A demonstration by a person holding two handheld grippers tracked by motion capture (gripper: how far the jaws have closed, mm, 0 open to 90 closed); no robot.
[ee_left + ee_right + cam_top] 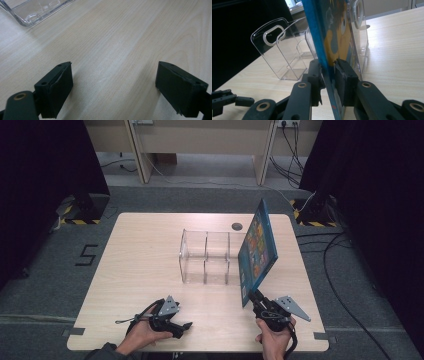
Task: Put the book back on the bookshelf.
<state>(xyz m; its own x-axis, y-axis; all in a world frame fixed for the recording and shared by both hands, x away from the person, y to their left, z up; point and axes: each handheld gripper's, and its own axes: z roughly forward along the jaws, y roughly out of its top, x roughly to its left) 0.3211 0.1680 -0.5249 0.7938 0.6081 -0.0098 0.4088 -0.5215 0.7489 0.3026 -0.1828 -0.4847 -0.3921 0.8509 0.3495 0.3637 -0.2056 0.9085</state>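
I have the right gripper [255, 296] clamped on the lower corner of the picture book [257, 251], pads pressing both faces of the cover near the spine edge. The book stands tilted in the air just beside the right end of the clear acrylic divider rack [206, 256], above the wooden table [140, 270]. The left gripper [184, 326] rests low over the table with its jaws spread and nothing between them. I judge the book thin, light and fairly stiff (glossy cover, so likely slippery); a corner grip lets it swing, so I would hold nearer the spine's middle before lowering it into a slot.
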